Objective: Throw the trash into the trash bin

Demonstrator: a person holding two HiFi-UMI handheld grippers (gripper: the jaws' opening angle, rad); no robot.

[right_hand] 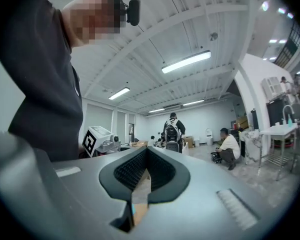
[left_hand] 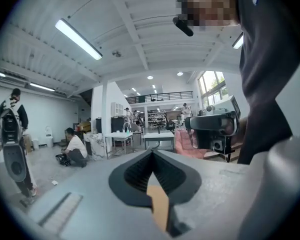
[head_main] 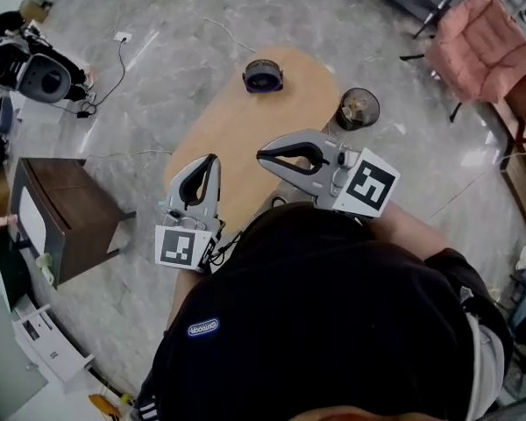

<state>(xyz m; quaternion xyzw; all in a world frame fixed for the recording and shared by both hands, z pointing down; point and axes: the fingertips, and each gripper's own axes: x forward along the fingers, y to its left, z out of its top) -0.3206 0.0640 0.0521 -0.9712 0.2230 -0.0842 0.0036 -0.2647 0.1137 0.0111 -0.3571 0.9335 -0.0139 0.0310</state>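
Note:
In the head view my left gripper (head_main: 212,159) and right gripper (head_main: 261,155) are held level over the near end of a tan oval table (head_main: 237,130). Both are shut with nothing between the jaws. A small dark purple round object (head_main: 263,76) sits at the table's far end. A round dark bin (head_main: 358,109) with something pale inside stands on the floor by the table's right edge. In the left gripper view the left gripper's (left_hand: 152,151) tips meet. In the right gripper view the right gripper's (right_hand: 146,149) tips also meet. I see no trash in either gripper.
A dark brown cabinet (head_main: 66,213) stands on the floor to the left. A pink padded chair (head_main: 478,38) is at the far right. Cables (head_main: 114,68) trail across the grey floor. Other people (right_hand: 229,146) and tables show in the gripper views.

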